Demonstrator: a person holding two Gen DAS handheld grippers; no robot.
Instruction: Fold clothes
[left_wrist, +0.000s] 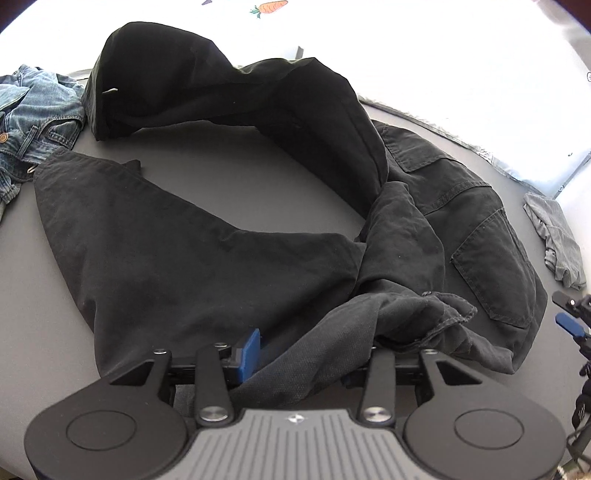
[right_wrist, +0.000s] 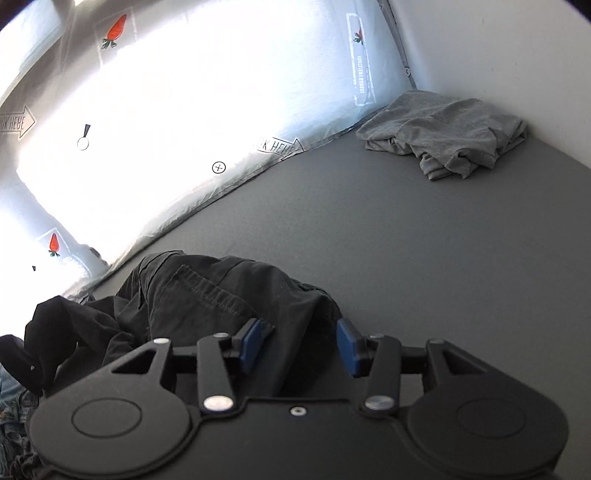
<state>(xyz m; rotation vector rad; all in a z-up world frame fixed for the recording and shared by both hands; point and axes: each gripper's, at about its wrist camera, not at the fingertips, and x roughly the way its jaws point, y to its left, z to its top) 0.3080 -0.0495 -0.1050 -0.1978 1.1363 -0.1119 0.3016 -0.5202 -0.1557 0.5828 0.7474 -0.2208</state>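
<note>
Left wrist view shows the grey bed (left_wrist: 229, 177) carrying black trousers (left_wrist: 207, 254), laid out but not folded: the two legs curve apart around a bare patch, the far leg is humped and doubled near its end, and the waist with its back pockets lies bunched at the right. No crease or stacked fold is evident, so the fold proper is judged not yet begun. A denim garment (left_wrist: 33, 114) sits crumpled at the left edge, touching the near leg, unfolded. A grey garment (right_wrist: 443, 129) lies in the far corner, well apart, loosely doubled with ruffled edges; whether it counts as finished cannot be told.

Left gripper (left_wrist: 314, 350) rests at the crotch end with its jaws spread. Cloth lies slack across the gap and covers the right pad, and no pinch is seen. Right gripper (right_wrist: 301, 345), at the waist end, also has its jaws spread, with a hump of trouser cloth between the pads, not squeezed.

Remaining by judgement: straighten the legs, fold the trousers, then the denim
</note>
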